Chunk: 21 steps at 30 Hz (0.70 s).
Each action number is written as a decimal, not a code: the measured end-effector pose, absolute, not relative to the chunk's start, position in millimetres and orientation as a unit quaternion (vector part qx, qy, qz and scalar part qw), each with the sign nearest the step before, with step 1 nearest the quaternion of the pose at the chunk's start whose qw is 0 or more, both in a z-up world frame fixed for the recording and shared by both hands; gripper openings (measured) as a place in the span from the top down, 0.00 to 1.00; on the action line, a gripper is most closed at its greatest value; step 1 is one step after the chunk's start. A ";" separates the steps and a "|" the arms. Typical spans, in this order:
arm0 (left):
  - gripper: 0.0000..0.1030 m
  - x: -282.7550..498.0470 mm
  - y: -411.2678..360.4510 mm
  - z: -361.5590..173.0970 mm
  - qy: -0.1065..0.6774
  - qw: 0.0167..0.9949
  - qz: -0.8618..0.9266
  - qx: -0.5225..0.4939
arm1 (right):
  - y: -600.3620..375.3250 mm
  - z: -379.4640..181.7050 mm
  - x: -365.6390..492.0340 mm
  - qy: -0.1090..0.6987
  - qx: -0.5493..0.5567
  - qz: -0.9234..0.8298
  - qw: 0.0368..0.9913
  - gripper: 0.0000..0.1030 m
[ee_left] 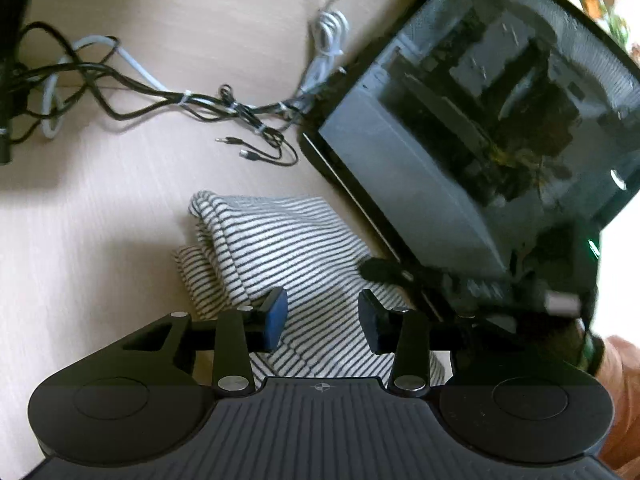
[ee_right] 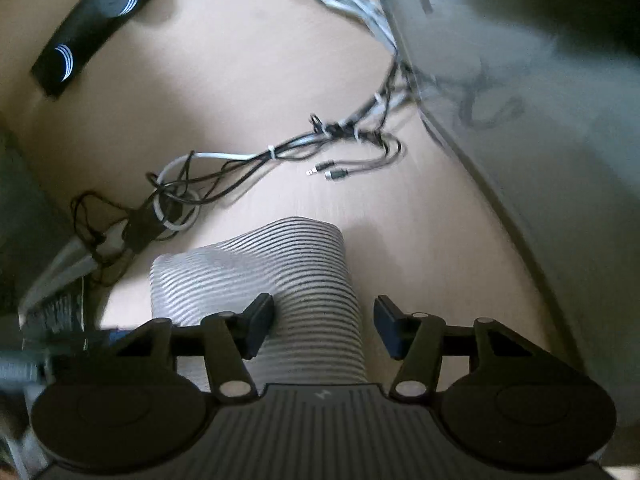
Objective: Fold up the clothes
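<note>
A grey-and-white striped garment (ee_left: 280, 248) lies folded in layers on the pale wooden table (ee_left: 100, 220). My left gripper (ee_left: 322, 320) hangs just above its near part, jaws open, nothing between the blue pads. In the right wrist view the same striped garment (ee_right: 288, 276) lies as a folded strip under my right gripper (ee_right: 324, 326), which is open and empty, its left finger (ee_right: 258, 326) over the cloth and its right finger over bare table.
A black monitor (ee_left: 480, 120) stands at the right, close to the garment. A tangle of black and white cables (ee_left: 180, 100) lies behind the garment, also in the right wrist view (ee_right: 260, 160). A black speaker bar (ee_right: 92, 28) lies at the far left.
</note>
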<state>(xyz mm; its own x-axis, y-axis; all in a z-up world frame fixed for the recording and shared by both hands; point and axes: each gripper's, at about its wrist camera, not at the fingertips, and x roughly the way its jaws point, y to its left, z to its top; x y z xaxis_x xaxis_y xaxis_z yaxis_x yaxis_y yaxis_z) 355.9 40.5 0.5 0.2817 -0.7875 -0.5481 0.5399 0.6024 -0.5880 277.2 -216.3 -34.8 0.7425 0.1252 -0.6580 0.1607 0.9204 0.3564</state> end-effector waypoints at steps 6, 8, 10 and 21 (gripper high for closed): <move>0.47 355.0 67.9 12.2 0.415 0.809 -0.384 -0.161 | -155.1 -6.9 217.0 0.315 0.014 0.082 0.945 0.55; 0.47 353.1 69.5 11.5 0.419 0.808 -0.382 -0.164 | -130.2 -20.5 213.5 0.348 -0.019 0.114 0.930 0.62; 0.47 350.5 70.0 11.0 0.423 0.805 -0.381 -0.165 | -111.7 -43.1 213.0 0.373 -0.045 0.119 0.919 0.61; 0.57 332.3 40.3 23.7 0.400 0.795 -0.437 -0.127 | -154.0 -8.6 204.8 0.323 0.026 0.078 0.943 0.59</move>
<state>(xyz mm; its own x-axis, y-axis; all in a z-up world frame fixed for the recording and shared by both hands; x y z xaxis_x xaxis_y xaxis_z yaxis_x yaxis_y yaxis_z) 332.3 40.3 23.7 0.2974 -0.7969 -0.5259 0.5936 0.5857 -0.5518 204.8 -154.0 -8.6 0.7787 0.1646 -0.6055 -0.1313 0.9864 0.0992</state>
